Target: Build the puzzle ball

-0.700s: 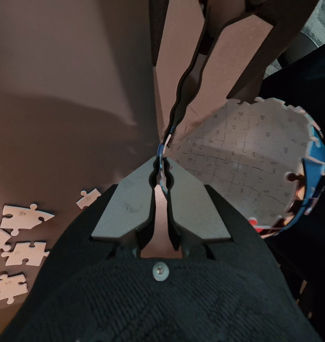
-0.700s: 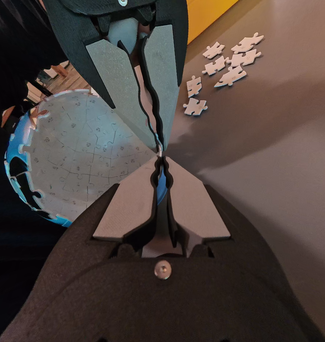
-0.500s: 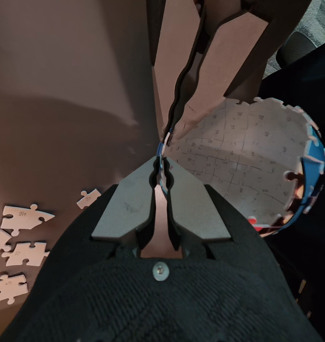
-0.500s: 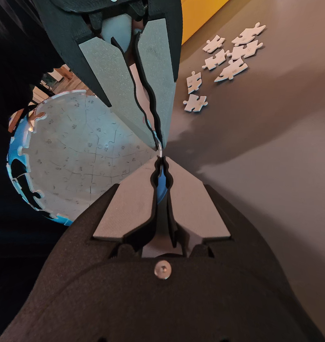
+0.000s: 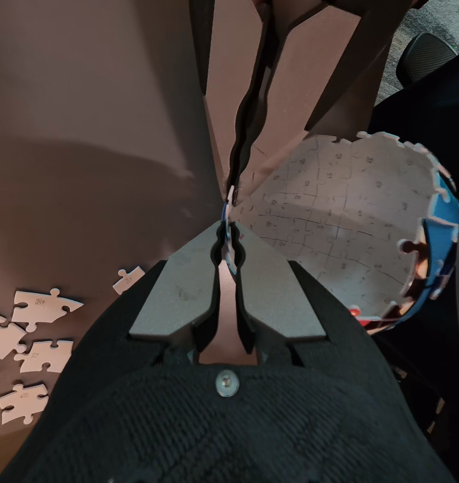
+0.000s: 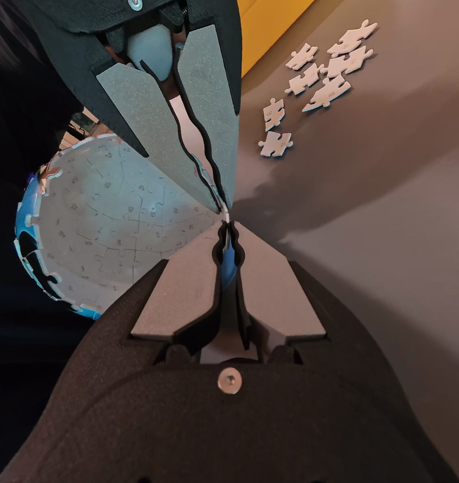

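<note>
The left tongs (image 5: 227, 227) are clenched on the rim of the half-built puzzle ball (image 5: 340, 222), a bowl-shaped shell of interlocked pieces, pale grey inside and blue outside. The right tongs (image 6: 227, 226) meet them tip to tip, clamped on a thin curved piece at that same rim. The shell hangs just off the grey bench (image 6: 380, 209). Loose pale puzzle pieces (image 5: 37, 337) lie on the bench, left of the left tongs

The left claw (image 5: 227, 230) is closed, its two grey fingers (image 5: 186, 282) pressed almost together on a thin edge. The right claw (image 6: 227, 230) is closed the same way. Both claws point at each other, their tips nearly touching.
</note>
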`<control>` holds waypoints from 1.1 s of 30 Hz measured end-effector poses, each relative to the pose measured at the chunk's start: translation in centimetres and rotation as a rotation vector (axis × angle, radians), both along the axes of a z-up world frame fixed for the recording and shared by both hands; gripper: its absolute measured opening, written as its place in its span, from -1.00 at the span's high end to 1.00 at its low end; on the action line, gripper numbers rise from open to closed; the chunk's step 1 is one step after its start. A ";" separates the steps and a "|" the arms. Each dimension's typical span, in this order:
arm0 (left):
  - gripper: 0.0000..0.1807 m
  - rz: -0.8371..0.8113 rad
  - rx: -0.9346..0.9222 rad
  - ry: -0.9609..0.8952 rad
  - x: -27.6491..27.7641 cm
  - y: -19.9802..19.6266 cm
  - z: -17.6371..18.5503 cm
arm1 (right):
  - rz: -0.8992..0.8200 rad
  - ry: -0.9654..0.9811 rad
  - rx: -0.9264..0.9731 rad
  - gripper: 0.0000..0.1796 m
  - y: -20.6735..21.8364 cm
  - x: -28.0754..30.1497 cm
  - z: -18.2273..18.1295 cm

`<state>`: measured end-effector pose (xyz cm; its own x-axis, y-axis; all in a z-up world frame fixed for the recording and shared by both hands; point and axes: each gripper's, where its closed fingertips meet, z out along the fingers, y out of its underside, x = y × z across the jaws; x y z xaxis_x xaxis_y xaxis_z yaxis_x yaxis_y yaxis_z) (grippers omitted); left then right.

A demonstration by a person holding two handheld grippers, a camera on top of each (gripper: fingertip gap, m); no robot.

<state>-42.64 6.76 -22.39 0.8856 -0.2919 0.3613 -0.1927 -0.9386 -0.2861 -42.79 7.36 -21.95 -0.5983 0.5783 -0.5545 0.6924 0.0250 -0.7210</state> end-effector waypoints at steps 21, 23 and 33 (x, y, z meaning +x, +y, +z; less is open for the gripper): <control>0.98 0.002 0.016 -0.027 0.3 0.1 0.2 | 0.184 -0.007 0.081 0.89 0.5 0.9 -0.4; 0.98 -0.001 0.014 -0.020 0.3 0.1 0.2 | 0.207 -0.017 0.108 0.90 0.2 0.9 -0.5; 0.98 0.009 0.018 -0.007 0.2 0.1 0.3 | 0.266 -0.041 0.191 0.98 -0.4 1.3 -1.0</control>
